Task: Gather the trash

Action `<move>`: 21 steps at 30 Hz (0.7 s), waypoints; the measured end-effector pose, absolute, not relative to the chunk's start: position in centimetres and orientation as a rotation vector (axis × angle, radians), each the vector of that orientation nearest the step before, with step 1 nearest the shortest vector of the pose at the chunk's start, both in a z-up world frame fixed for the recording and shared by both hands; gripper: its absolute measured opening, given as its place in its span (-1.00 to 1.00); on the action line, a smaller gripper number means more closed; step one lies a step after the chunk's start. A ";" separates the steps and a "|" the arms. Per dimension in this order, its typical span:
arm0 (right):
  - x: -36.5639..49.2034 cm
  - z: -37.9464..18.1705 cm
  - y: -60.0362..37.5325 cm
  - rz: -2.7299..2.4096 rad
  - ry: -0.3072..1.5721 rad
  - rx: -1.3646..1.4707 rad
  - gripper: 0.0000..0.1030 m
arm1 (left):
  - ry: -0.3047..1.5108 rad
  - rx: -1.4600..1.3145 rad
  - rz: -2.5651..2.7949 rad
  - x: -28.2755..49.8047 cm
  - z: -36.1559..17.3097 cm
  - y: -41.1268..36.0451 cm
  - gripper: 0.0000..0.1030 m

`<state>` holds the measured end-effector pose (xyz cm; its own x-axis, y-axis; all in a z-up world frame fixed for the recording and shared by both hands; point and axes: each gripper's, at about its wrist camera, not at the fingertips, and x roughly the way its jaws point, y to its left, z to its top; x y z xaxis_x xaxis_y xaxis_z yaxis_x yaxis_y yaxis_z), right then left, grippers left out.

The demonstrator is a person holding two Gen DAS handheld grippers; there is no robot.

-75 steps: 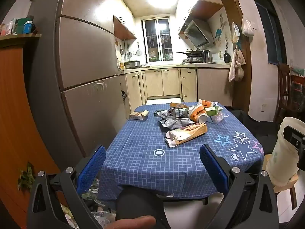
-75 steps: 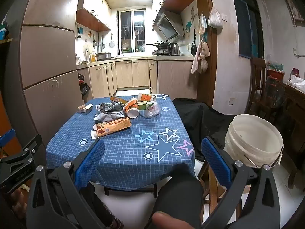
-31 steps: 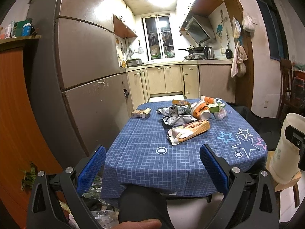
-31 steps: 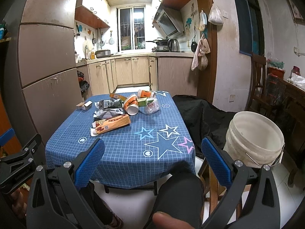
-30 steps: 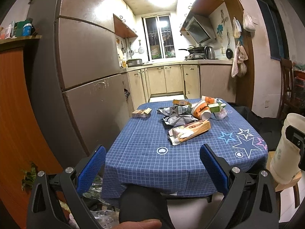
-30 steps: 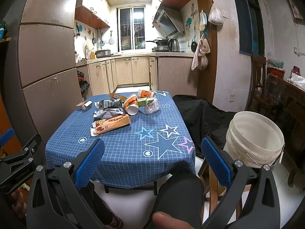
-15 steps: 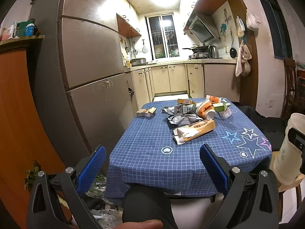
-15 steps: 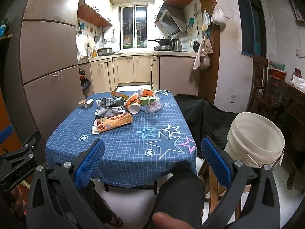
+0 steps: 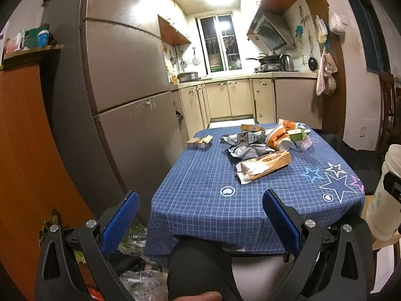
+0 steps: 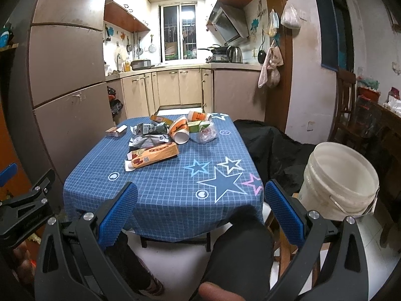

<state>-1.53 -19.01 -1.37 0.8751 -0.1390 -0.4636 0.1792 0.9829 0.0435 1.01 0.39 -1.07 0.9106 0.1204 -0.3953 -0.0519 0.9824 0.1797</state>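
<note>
The trash [image 10: 163, 135] lay heaped toward the far end of my counter [image 10: 175, 183]: a long orange box [image 10: 153, 158], crumpled wrappers [image 9: 246, 143], a tipped paper cup [image 10: 179, 129]. The white bucket [image 10: 338, 183] stood just beside the counter's right edge. I held my left tongs [image 9: 200, 215] and right tongs [image 10: 200, 208] spread apart, empty, short of the near edge.

Trash heaped at far end of blue tabletop [image 10: 163, 190]: long orange box [image 10: 153, 158] lying flat nearest, crumpled wrappers [image 10: 147, 135] behind, tipped paper cup [image 10: 179, 128], small carton [image 10: 115, 131] apart at left. White bucket [image 10: 338, 175] upright, right of tabletop.
</note>
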 end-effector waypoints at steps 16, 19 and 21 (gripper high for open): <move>-0.2 -2.1 -19.1 -0.101 0.537 0.131 0.91 | 0.475 0.157 0.089 2.3 -2.0 0.7 0.91; 0.6 -2.8 -19.4 -0.099 0.568 0.140 0.91 | 0.505 0.162 0.094 3.2 -2.6 0.7 0.91; 1.2 -3.3 -19.3 -0.092 0.589 0.132 0.91 | 0.528 0.161 0.093 4.1 -3.2 0.6 0.91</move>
<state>1.16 -19.28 -3.27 0.8277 -0.0486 -0.5590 0.1239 0.9875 0.0977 4.05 0.62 -3.18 0.8599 0.1301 -0.4936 -0.0471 0.9831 0.1771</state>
